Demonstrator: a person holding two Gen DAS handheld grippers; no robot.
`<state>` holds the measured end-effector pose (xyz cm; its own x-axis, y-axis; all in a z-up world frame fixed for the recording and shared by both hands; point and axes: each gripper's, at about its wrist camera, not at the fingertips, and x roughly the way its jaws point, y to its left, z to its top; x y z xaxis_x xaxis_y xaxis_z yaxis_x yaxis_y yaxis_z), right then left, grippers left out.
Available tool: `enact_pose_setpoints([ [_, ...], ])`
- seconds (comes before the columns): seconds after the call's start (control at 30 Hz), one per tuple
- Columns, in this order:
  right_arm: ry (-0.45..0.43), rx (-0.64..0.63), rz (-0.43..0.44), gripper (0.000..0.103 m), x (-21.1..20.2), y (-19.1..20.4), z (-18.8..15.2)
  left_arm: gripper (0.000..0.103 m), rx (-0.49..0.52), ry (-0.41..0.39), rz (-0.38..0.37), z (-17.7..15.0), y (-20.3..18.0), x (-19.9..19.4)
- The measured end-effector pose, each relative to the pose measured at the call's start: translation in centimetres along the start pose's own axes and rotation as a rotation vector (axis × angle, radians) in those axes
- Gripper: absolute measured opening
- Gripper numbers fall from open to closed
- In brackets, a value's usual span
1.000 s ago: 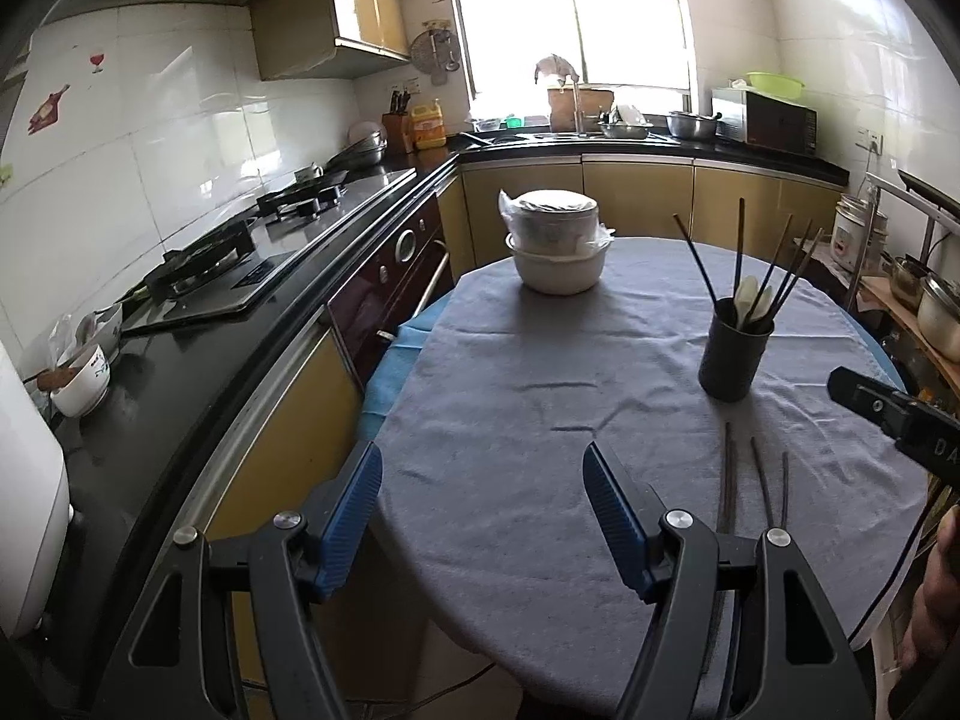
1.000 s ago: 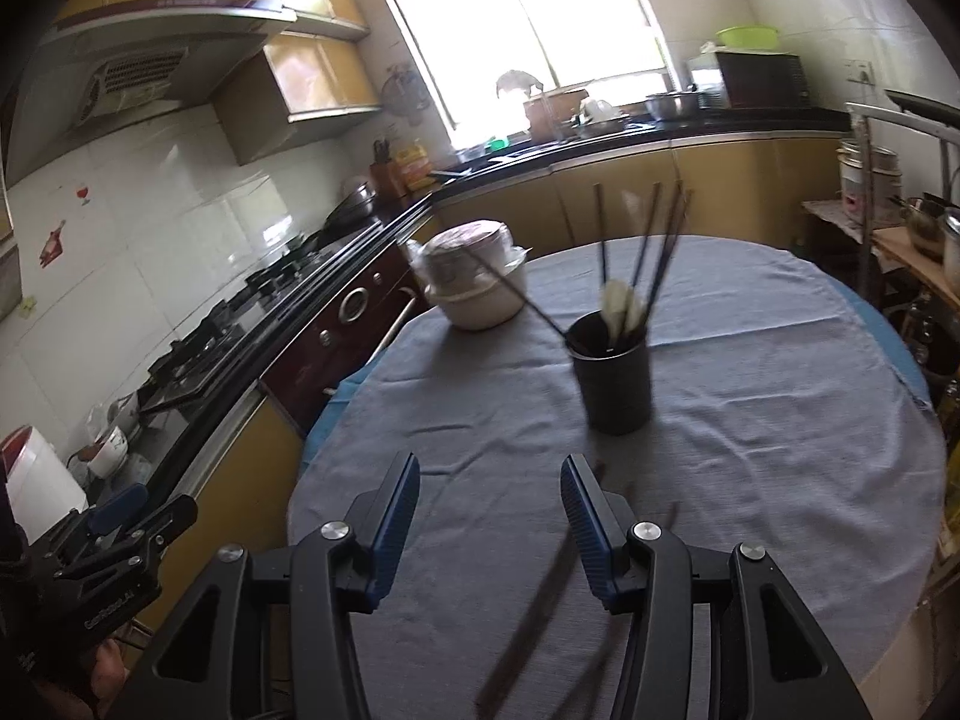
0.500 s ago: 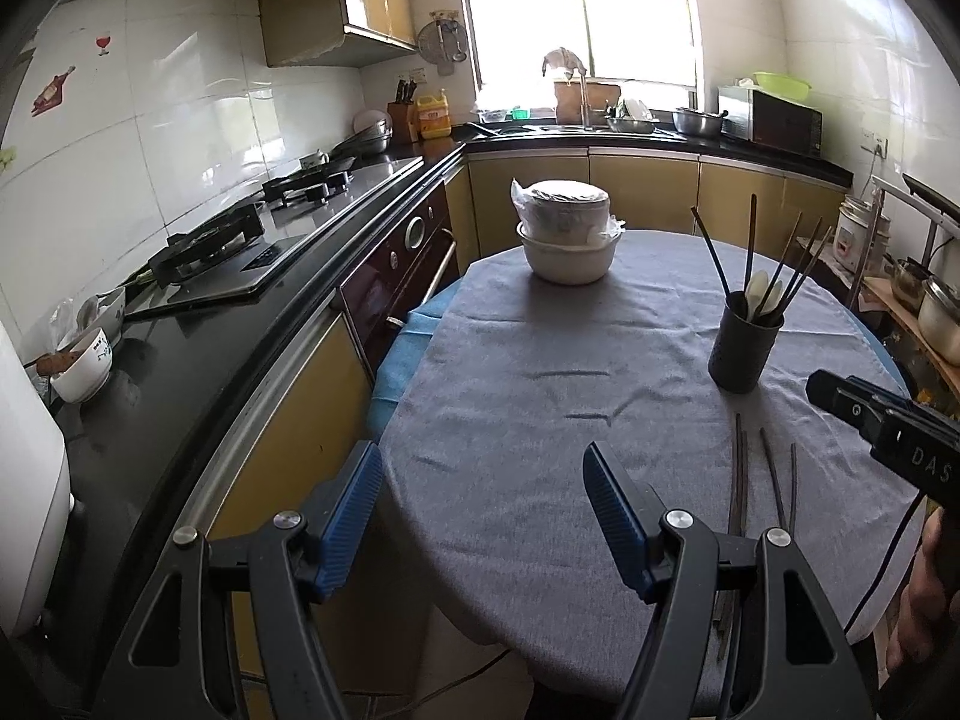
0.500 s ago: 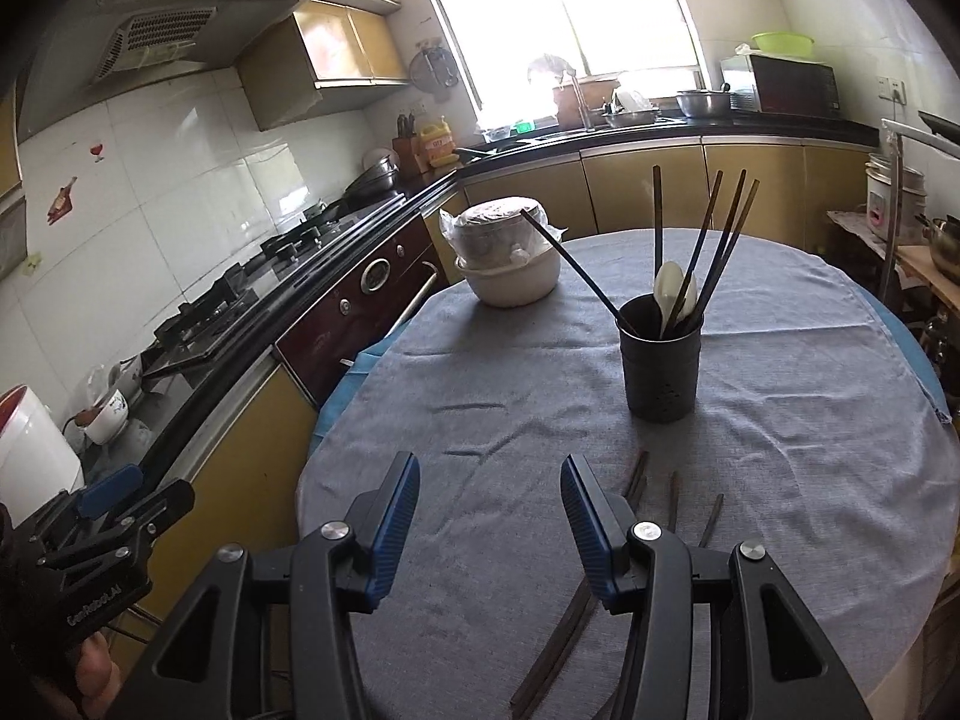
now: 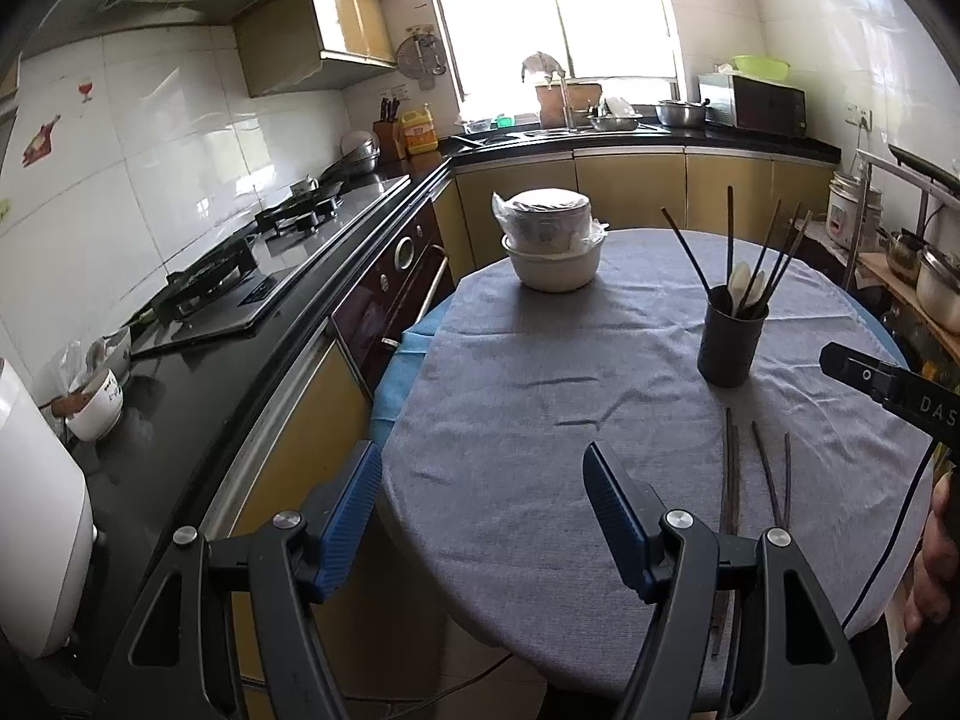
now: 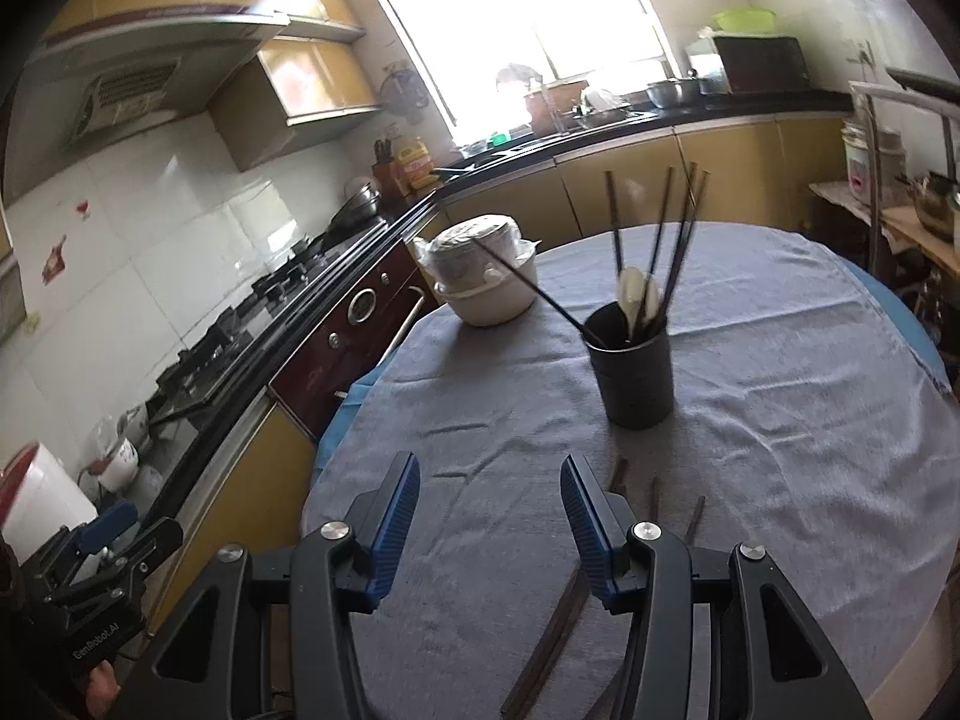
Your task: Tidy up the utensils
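The left gripper [image 5: 483, 480] is open with nothing in it, over the near edge of the tabletop [image 5: 540, 420]. The loose chopsticks [image 5: 759, 468] lie flat on the grey cloth, just to its right. The right gripper [image 6: 489, 492] is open and empty too. Those chopsticks [image 6: 654, 495] lie just right of its right finger and run back under it. The black cup [image 6: 636, 378] stands farther back, upright, holding more chopsticks and a pale spoon [image 6: 633, 291].
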<state>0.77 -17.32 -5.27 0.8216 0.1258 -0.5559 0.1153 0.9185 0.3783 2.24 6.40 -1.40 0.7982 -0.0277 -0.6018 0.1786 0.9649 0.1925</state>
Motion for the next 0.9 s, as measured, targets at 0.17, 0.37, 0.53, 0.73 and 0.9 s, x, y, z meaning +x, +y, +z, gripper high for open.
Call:
enact_pose_setpoints([
  [0.17, -0.006, 0.033, -0.011, 0.052, -0.7, -2.3, -0.3, 0.071, 0.025, -0.011, 0.008, 0.6, -1.3, -0.4],
  [0.37, -0.005, 0.077, -0.024, 0.052, -1.4, -5.4, -0.9, 0.071, 0.052, -0.018, 0.019, 1.2, -2.9, -0.8],
  [0.53, -0.009, 0.120, -0.034, 0.052, -2.3, -8.1, -1.5, 0.071, 0.082, -0.017, 0.018, 1.6, -4.3, -0.7],
  [0.73, -0.002, 0.162, -0.056, 0.052, -2.9, -10.8, -2.1, 0.071, 0.111, 0.010, -0.015, 1.8, -6.4, 0.2],
  [0.9, 0.026, 0.214, -0.066, 0.052, -3.1, -13.4, -2.9, 0.071, 0.135, 0.054, -0.066, 1.6, -8.6, 1.7],
])
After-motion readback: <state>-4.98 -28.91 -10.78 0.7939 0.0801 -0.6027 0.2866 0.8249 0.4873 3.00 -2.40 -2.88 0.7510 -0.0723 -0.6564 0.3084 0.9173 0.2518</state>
